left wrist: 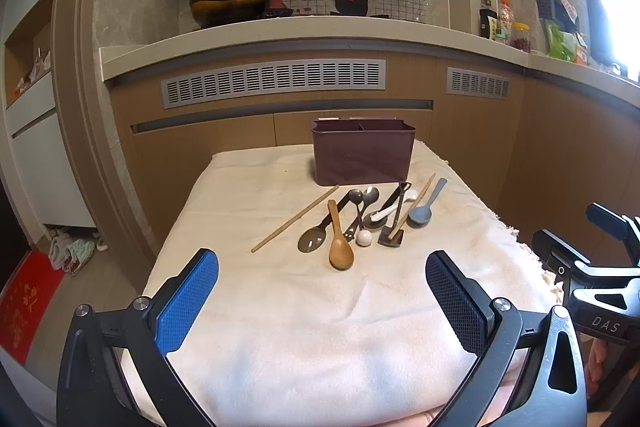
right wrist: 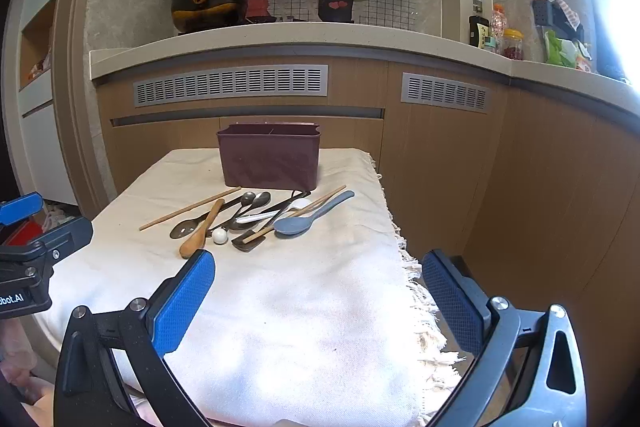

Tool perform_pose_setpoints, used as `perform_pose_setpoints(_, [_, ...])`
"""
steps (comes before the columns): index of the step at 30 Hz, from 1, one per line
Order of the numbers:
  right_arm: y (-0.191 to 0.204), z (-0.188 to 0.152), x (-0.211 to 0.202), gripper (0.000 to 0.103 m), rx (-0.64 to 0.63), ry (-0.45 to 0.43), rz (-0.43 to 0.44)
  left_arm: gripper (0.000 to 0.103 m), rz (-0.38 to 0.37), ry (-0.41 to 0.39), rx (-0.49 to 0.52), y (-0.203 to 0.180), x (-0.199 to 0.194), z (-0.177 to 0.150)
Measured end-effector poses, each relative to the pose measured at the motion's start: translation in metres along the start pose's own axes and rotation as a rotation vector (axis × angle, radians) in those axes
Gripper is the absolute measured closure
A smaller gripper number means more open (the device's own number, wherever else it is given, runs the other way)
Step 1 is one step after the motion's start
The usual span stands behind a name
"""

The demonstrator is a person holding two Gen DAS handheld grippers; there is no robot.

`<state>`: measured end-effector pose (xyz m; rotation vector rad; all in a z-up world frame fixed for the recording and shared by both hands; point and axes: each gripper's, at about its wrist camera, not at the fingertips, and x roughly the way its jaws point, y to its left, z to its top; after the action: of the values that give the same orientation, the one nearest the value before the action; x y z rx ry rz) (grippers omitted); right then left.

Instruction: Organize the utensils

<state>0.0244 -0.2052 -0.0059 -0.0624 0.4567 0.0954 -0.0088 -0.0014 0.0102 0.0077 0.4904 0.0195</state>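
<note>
Both grippers, left and right, hover wide open, empty. Utensils lie heaped before the caddy. Best start: pinch the outlying wooden spoon by its handle.

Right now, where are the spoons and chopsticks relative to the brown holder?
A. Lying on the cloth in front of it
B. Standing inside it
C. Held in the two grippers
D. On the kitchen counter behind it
A: the spoons and chopsticks lie loose on the cloth in front of the brown holder, and both the left gripper and the right gripper are open and hold nothing.
</note>
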Motion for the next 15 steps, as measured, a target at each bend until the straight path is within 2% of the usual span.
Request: perform_pose_setpoints(15, [0.0022, 0.0023, -0.0052, 0.000, -0.013, -0.014, -0.001, 0.000, 0.006, 0.004, -0.011, 0.0035, 0.0001, 0.0017])
